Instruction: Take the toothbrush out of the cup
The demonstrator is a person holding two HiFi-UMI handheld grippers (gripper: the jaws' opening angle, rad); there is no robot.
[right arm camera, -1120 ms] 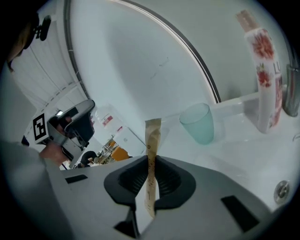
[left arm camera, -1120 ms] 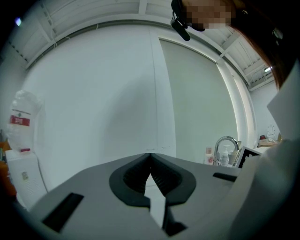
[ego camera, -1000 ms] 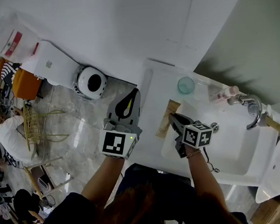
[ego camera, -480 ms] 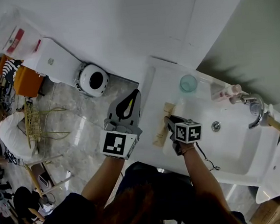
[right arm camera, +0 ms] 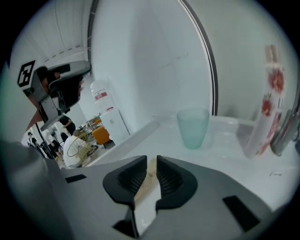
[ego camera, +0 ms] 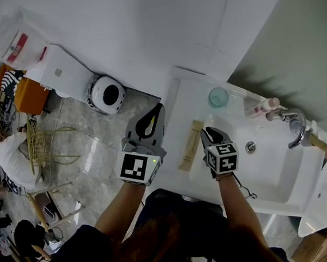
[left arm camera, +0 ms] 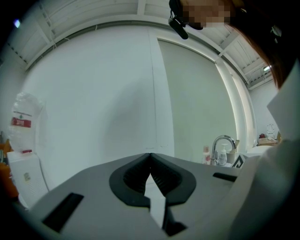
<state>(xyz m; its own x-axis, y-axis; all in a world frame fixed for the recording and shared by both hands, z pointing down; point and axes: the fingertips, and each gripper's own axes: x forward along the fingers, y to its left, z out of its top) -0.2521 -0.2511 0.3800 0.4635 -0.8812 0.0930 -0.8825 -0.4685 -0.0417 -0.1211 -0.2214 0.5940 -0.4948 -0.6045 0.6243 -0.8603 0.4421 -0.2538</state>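
Nearest, the left gripper (left arm camera: 150, 156) is held level well out to the left of the wash basin (ego camera: 273, 163), past the counter edge. Its jaws are together at the tips with nothing between them, and it is idle. The right gripper (ego camera: 209, 134) hangs over the basin's left rim, tilted down, jaws apart, pads pressing on nothing. Change noted: a second ago this gripper overlapped the tan strip with a narrower gap, and now it sits clear of it on the basin side with a wider gap. I read that as a release. The toothbrush (ego camera: 191, 145), a flat tan strip that may be in a sleeve, lies on the counter (ego camera: 190, 99) just left of the basin, lengthwise along its rim. It shows through the right jaws' gap but is not gripped. The cup (ego camera: 218, 97), pale teal and translucent, stands upright at the basin's far-left corner and looks empty. Judgement: the toothbrush is out of the cup and set down, so the task looks essentially done. Writing: there is small dark print on the toothbrush, too small to read. The bottle (ego camera: 259, 110) behind the basin has a red pattern and no legible text. The tap (ego camera: 295, 129) at the basin's far edge shows no marking. Far to the basin's left, a clear container (ego camera: 14, 47) bears a red-and-white label, illegible.
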